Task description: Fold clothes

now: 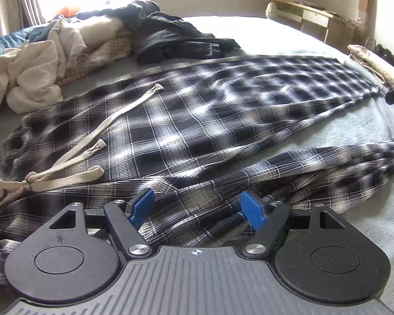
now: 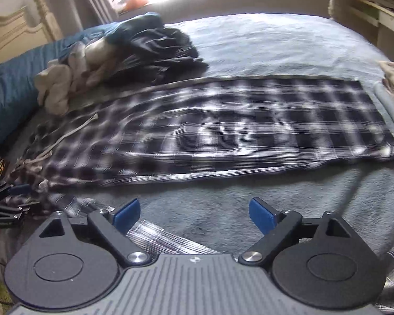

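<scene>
Grey bedspread (image 2: 249,39) carries navy-and-white plaid flannel trousers (image 1: 197,110). Left gripper (image 1: 198,207) angles downward over the nearer leg, jaws released; right gripper (image 2: 194,214) likewise, empty.

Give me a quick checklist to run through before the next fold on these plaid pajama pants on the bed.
1. Far leg of the plaid pajama pants laid flat and straight on the bed: ok.
2. Near leg flat: not ok, it is bunched and rumpled.
3. Drawstring tucked away: not ok, it lies loose across the waist.
4. Left gripper open over the near leg's fabric: ok, pads not pressing.
5. Right gripper open and empty: ok, only blanket and a bit of plaid beneath.
6. Pile of other clothes clear of the pants: cannot tell, the dark garment lies right at the far edge.
</scene>
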Tool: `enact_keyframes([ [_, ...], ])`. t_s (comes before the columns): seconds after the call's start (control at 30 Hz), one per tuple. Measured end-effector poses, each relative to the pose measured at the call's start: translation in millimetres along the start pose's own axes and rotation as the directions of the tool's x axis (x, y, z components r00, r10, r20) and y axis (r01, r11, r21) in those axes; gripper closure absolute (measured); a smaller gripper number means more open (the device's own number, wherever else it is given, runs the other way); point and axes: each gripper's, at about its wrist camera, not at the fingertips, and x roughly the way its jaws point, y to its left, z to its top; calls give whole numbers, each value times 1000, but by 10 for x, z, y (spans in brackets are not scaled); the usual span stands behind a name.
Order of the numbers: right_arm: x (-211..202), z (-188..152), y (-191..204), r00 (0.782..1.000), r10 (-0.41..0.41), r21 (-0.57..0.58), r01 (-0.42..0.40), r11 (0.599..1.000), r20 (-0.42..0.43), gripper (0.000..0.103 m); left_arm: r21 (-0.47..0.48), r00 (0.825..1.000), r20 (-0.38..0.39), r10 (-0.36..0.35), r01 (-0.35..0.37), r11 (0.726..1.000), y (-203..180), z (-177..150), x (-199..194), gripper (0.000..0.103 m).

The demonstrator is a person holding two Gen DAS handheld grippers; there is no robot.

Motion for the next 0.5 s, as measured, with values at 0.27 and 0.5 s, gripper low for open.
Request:
enact_keyframes([
  [0.27,-20,38,312,997,-2,-158,14,987,79,0,-18,1000,-3,-15,15,1000,35,-23,12,28],
  [0.5,109,-77,535,996,2,-262,20,965,85,0,13,1000,2,-27,27,1000,11,-30,-34,28],
])
